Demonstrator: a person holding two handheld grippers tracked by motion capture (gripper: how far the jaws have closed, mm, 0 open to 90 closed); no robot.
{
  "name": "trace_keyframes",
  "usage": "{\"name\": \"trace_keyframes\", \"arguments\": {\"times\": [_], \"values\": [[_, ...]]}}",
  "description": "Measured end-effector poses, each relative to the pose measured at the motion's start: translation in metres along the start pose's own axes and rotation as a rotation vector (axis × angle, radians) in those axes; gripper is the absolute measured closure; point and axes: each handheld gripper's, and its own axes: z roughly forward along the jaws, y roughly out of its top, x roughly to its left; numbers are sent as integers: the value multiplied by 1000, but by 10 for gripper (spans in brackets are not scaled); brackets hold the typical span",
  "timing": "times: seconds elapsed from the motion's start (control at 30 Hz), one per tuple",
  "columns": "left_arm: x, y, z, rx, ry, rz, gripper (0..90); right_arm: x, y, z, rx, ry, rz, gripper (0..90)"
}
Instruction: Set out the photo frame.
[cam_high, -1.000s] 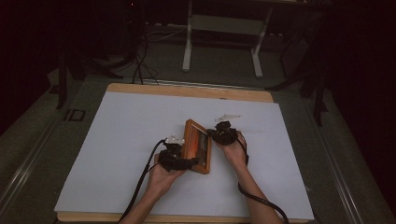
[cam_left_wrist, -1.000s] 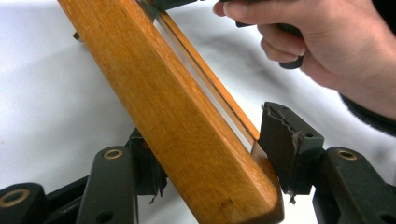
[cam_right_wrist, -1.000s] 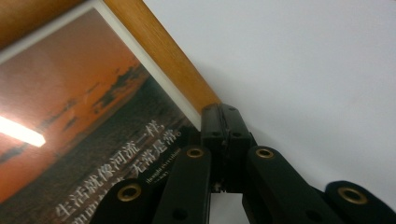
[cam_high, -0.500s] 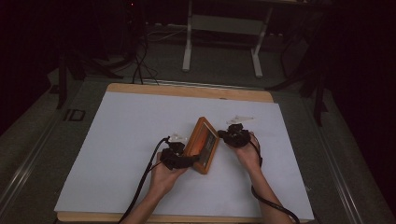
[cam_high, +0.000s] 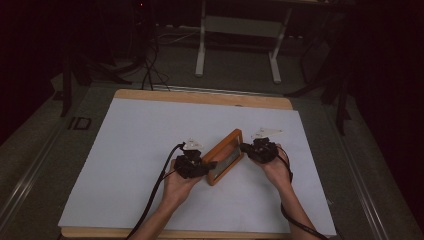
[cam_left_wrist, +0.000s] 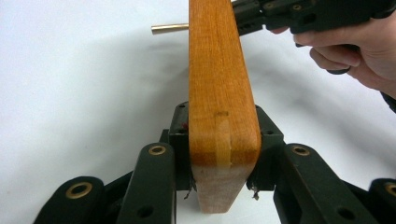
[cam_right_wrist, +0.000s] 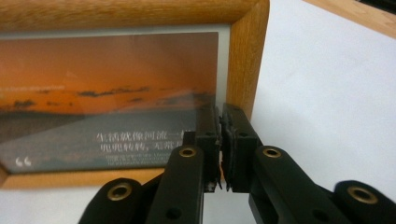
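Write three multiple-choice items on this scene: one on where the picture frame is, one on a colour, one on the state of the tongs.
1. Where is the picture frame?
A. On the floor beside the table
B. Between the two tongs over the white table top
C. Leaning on the far metal stand

2. What colour is the frame's wooden border?
A. Orange-brown
B. Blue
C. White

3. How do the left tongs stand?
A. Wide open, apart from the frame
B. Shut on a cable
C. Shut on the frame's edge

Key: 1 B, since the high view shows the frame between the left tongs and the right tongs above the white table top. 2 A, since both gripper views show orange-brown wood. 3 C, since the left gripper view shows a jaw pressed on each side of the wooden edge.
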Motion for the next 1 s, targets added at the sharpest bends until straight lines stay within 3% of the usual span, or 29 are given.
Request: {"name": "trace_keyframes", "arguments": {"times": [0.3, 0.57, 0.73, 1.0], "values": [[12, 8, -18, -40, -37, -1, 688, 6, 2, -18, -22, 11, -47, 757], [11, 19, -30, -26, -28, 98, 688, 12, 16, -21, -46, 87, -87, 563], [10, 27, -38, -18, -24, 145, 688, 14, 23, -23, -68, 102, -107, 544], [7, 39, -49, 8, -29, 236, 688, 21, 39, -29, -97, 135, -187, 478]]}}
